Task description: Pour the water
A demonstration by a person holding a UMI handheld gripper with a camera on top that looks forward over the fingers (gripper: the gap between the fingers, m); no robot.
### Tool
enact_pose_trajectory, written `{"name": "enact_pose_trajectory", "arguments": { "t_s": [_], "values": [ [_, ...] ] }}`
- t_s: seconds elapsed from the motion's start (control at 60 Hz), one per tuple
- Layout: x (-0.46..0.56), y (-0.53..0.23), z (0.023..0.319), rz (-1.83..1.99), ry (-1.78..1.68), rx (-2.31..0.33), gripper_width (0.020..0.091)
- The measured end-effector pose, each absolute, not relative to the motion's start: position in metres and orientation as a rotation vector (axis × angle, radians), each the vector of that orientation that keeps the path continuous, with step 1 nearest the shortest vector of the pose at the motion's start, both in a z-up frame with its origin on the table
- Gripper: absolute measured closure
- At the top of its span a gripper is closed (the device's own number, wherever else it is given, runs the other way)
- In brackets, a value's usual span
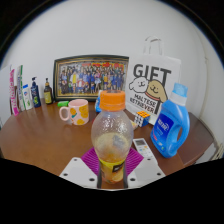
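Bottle [111, 135] with orange cap stands upright between the jaws, which grip its lower body on both sides, just above the wooden surface [40, 140]. Mug [74, 111] waits far left; pouring looks not yet begun, cap still on

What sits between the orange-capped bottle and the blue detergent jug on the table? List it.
In the gripper view, a small white remote-like object lies on the table between the bottle, gripped by the gripper, and the blue jug.
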State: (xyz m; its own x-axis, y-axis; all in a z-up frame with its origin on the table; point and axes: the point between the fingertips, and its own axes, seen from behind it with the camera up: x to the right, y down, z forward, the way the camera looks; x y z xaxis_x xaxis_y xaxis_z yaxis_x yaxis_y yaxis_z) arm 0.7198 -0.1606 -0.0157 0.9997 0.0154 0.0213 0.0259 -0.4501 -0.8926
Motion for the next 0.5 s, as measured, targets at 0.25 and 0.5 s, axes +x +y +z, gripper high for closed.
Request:
{"name": "enact_pose_trajectory", "arguments": {
  "t_s": [0.25,0.5],
  "values": [
    [0.727,-0.109,0.039,-0.225,-0.121,-1.990,0.0817],
    [0.731,-0.012,0.093,-0.716,-0.452,-1.916,0.0817]
  ]
}}
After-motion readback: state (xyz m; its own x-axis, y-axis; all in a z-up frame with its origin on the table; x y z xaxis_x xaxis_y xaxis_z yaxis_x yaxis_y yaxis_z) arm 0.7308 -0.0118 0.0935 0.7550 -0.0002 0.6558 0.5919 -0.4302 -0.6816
